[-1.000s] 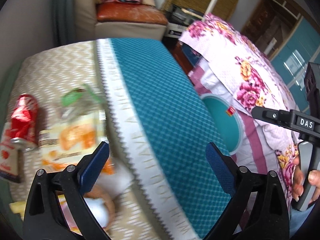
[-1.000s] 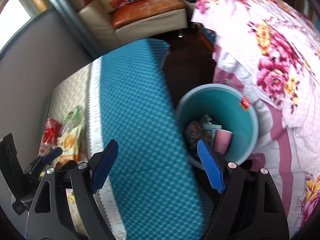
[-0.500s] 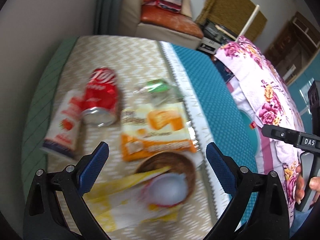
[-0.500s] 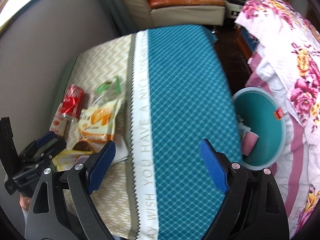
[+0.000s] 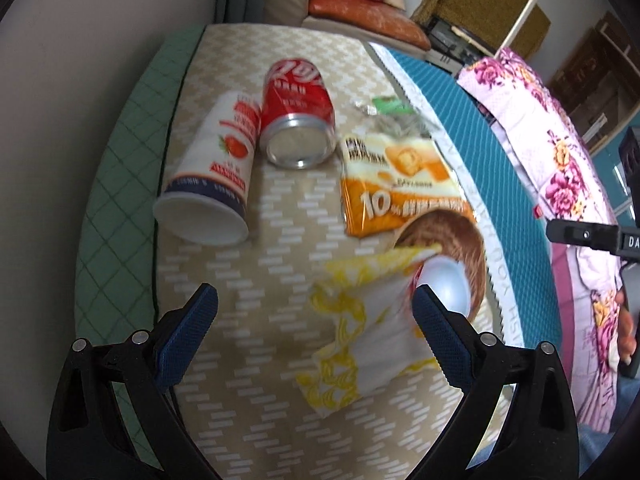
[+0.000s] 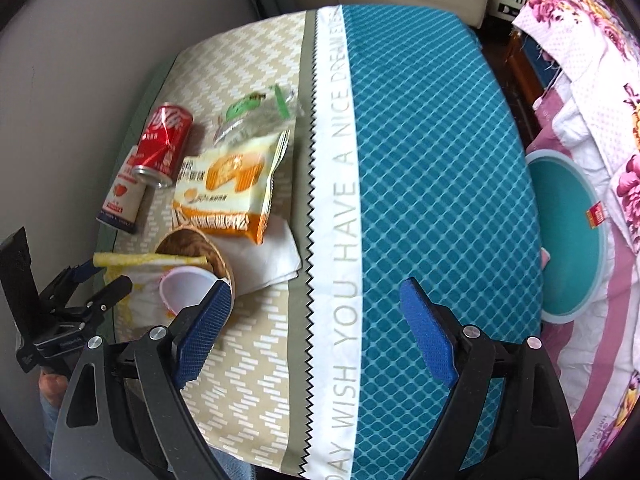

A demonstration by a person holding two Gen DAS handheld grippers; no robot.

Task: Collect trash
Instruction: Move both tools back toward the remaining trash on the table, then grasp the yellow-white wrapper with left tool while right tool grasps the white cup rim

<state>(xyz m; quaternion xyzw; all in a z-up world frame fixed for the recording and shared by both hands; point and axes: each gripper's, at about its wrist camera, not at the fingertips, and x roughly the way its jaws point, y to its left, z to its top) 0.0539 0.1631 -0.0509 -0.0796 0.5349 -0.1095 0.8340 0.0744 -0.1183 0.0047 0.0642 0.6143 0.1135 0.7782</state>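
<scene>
Trash lies on the beige part of the tablecloth: a red can [image 5: 298,114] on its side, a white strawberry cup [image 5: 218,168] on its side, an orange snack bag [image 5: 400,184], a clear green wrapper [image 5: 390,114], a brown paper bowl [image 5: 452,248] and a yellow-white wrapper [image 5: 368,328]. My left gripper [image 5: 314,320] is open and empty, just above the yellow-white wrapper. My right gripper [image 6: 316,322] is open and empty over the white and teal cloth, right of the trash. The teal bin [image 6: 568,236] stands on the floor at the right.
A white napkin [image 6: 268,256] lies under the snack bag. A grey wall [image 5: 80,80] borders the table's left side. A floral quilt [image 6: 600,60] lies beyond the bin. A sofa [image 5: 360,4] stands at the back.
My left gripper swung left from the teal cloth to over the trash and came down closer to the yellow-white wrapper. My right gripper moved from above the bin to over the table.
</scene>
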